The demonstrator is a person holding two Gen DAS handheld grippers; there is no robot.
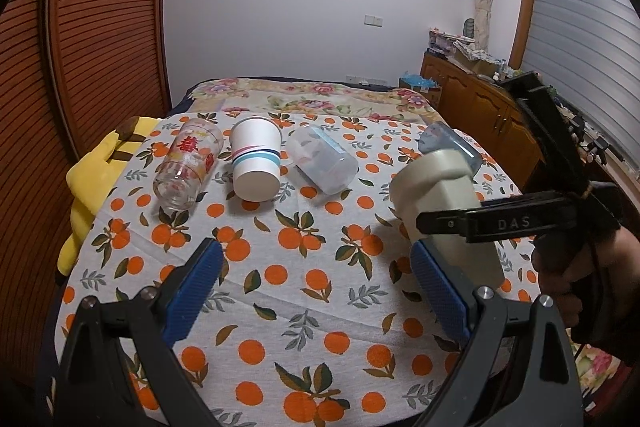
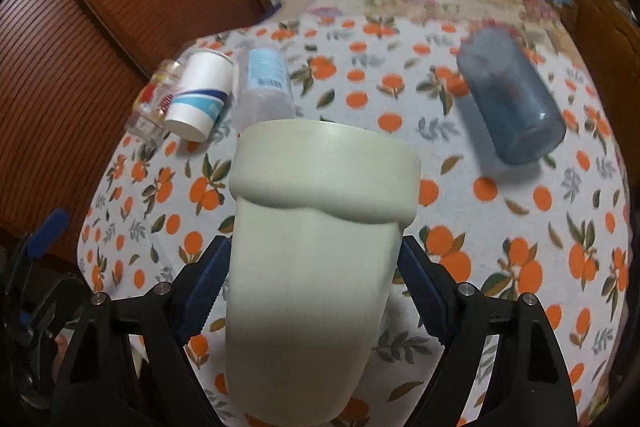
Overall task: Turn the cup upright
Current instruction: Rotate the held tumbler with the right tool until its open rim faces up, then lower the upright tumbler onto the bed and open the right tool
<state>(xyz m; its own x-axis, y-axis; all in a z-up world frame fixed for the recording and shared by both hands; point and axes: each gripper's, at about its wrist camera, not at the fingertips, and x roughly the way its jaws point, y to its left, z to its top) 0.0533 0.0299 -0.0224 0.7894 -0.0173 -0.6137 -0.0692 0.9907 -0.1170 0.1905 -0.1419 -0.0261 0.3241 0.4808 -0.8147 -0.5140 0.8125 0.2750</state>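
Cream cup [image 2: 316, 247], held in the right gripper [image 2: 316, 283] above the orange-print cloth [image 1: 304, 267], its blue pads pressed on both sides of the lower body, thick rim band pointing away from the camera. Open cloth lies beneath and to its left. Beyond: a blue tumbler [image 2: 510, 95] on its side to the right; a clear plastic cup [image 1: 322, 159], paper cup [image 1: 256, 163] and printed glass [image 1: 188, 163] in a row, well apart. Left gripper [image 1: 316, 287] hovers low over the cloth, jaws spread wide, holding nothing.

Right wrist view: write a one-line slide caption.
Right gripper holds a cream cup above the orange-print cloth.
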